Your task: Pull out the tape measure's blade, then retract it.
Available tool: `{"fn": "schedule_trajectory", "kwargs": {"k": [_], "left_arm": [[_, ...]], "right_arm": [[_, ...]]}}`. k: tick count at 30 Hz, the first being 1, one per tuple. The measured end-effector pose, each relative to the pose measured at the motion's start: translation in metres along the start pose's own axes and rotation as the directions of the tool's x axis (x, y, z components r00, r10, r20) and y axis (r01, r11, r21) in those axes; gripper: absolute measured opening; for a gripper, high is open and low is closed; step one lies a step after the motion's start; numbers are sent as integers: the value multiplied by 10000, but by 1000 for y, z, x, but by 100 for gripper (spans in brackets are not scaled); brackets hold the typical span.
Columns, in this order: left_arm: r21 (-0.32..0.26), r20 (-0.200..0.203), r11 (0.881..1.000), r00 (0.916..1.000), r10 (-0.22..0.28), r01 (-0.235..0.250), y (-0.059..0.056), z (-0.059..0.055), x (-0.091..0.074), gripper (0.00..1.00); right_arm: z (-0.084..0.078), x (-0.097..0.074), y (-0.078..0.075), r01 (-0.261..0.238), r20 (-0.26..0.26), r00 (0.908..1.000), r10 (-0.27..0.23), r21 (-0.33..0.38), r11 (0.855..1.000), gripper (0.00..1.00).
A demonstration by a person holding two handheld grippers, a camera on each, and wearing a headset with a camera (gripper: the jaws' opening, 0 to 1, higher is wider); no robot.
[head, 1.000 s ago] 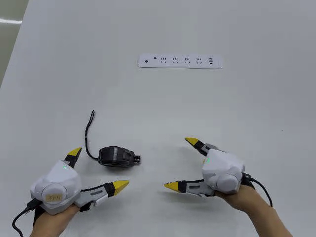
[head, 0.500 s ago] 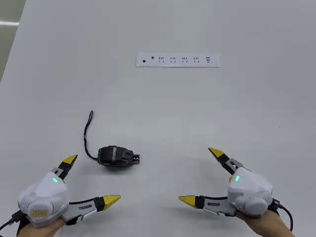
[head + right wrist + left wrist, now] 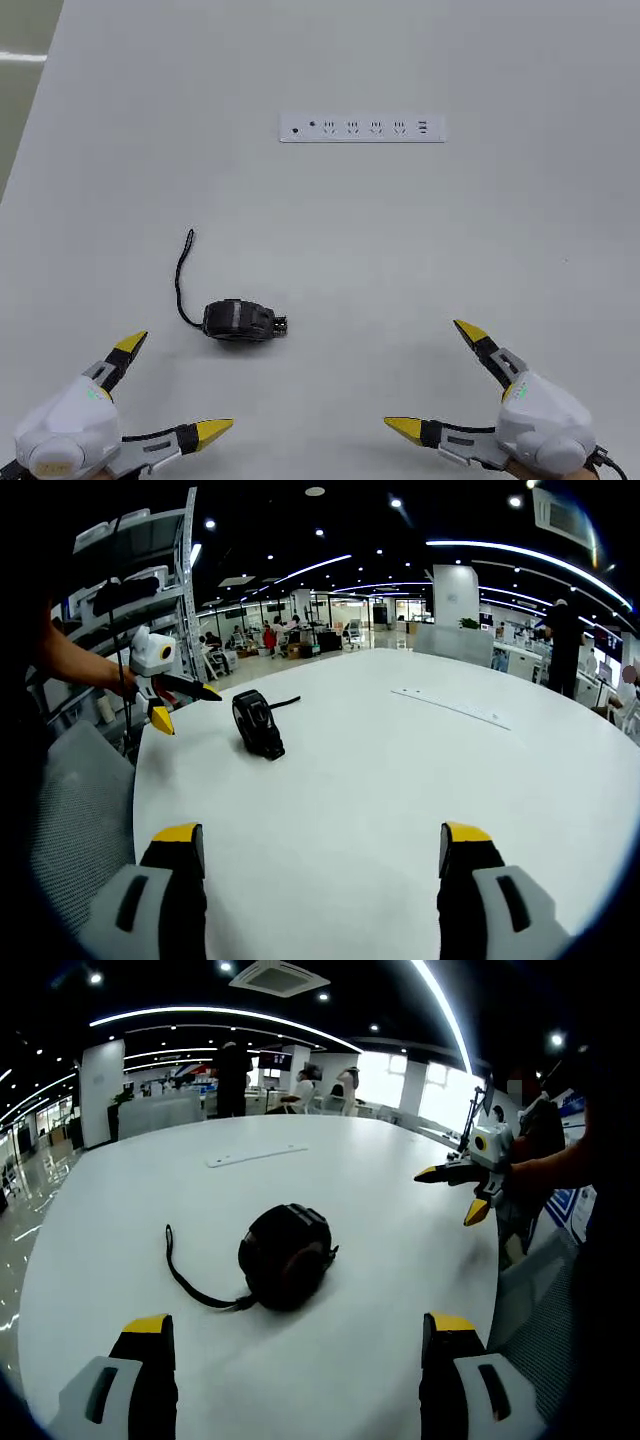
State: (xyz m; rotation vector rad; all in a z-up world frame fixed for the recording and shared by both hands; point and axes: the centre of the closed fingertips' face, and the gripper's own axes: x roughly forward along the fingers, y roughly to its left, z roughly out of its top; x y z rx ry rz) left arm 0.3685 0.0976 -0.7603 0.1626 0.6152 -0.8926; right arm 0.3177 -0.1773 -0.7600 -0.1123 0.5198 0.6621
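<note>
Over the last second both grippers have drawn back toward the near edge of the desk (image 3: 420, 250). The left gripper (image 3: 172, 386) has slid from just beside the tape measure (image 3: 240, 320) to the near left corner of the head view, so the gap between its jaws and the tape measure has widened. The right gripper (image 3: 437, 378) has moved near and to the right, further from the tape measure. The two grippers now sit wider apart from each other than before.
</note>
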Motion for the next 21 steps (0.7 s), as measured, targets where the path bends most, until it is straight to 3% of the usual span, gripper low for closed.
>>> {"fn": "schedule_trajectory", "kwargs": {"k": [6, 21], "left_arm": [[2, 149, 10000, 9999, 68, -68, 0, 1, -8, 100], [-42, 488, 10000, 9988, 78, -76, 2, 7, -7, 100]], "right_arm": [[0, -3, 0, 8, -60, 10000, -8, -101, 9999, 100], [1, -4, 2, -115, -47, 9999, 114, -243, 9996, 100]]}}
